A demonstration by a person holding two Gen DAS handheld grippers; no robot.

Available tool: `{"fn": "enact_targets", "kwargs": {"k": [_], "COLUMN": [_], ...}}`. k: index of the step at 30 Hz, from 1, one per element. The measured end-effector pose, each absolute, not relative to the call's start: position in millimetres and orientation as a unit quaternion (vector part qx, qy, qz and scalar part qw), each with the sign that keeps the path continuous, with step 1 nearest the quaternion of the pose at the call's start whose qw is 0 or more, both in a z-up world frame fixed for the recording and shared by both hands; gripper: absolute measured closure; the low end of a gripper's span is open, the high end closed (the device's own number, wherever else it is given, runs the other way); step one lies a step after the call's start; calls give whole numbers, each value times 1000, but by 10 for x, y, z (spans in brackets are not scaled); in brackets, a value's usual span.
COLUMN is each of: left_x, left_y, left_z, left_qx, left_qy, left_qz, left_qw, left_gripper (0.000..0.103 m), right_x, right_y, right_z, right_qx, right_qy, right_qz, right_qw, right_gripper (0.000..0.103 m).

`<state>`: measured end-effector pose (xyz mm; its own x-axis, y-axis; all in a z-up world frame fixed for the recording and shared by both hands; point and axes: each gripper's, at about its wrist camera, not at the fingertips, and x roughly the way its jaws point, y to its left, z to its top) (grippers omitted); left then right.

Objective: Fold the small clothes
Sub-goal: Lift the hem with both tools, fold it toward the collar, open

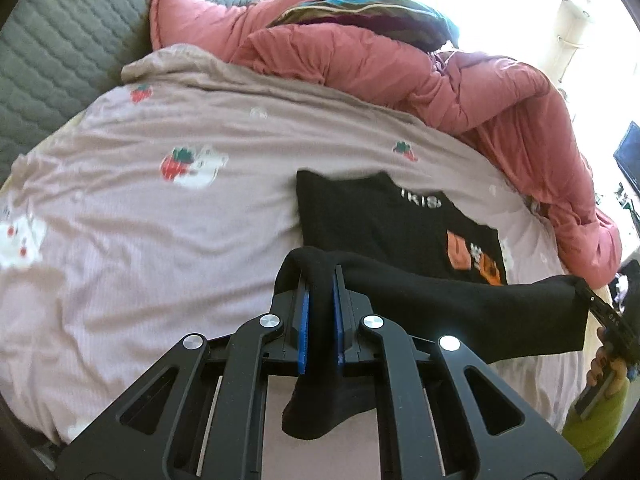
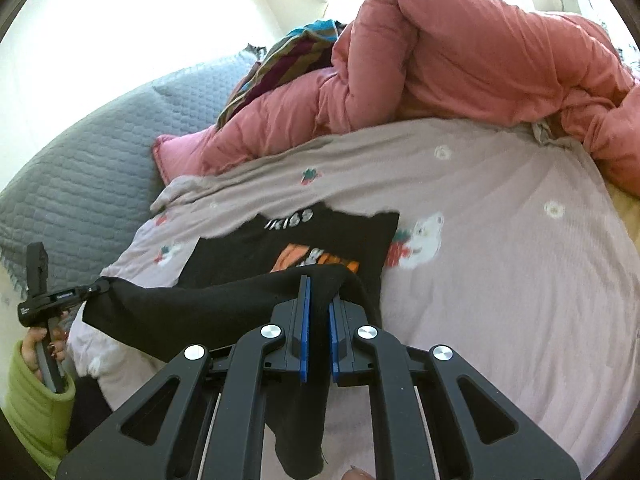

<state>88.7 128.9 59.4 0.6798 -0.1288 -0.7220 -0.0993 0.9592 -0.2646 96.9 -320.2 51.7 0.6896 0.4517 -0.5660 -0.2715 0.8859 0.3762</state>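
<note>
A small black garment with white letters and an orange print lies on the pale pink bedsheet. Its near edge is lifted off the bed and stretched between both grippers. My left gripper is shut on one corner of that black fabric, which bunches between the blue pads. My right gripper is shut on the other corner, cloth hanging down between its pads. In the right wrist view the garment stays flat farther back, and the left gripper shows at the left, held by a hand in a green sleeve.
A rumpled pink duvet is piled along the far side of the bed, with a striped cloth on it. A grey quilted cover lies at the far left. The sheet is printed with strawberries and white bunnies.
</note>
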Motion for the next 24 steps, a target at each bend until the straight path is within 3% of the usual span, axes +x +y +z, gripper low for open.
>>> {"fn": "enact_targets", "kwargs": {"k": [9, 24], "left_x": [1566, 2190], "left_y": [1252, 1253], "left_z": [577, 0], "left_qx": [-126, -126], "left_qy": [400, 438], "left_qz": [14, 47], "left_qw": [908, 889], "left_gripper": [99, 99], "right_x": [1540, 2139], "right_y": [-3178, -3095], "right_z": [409, -189], "right_qx": [146, 137], "right_qy": [357, 416], "right_qz": [169, 116], "right_qw": [907, 892], "right_gripper": [96, 96]}}
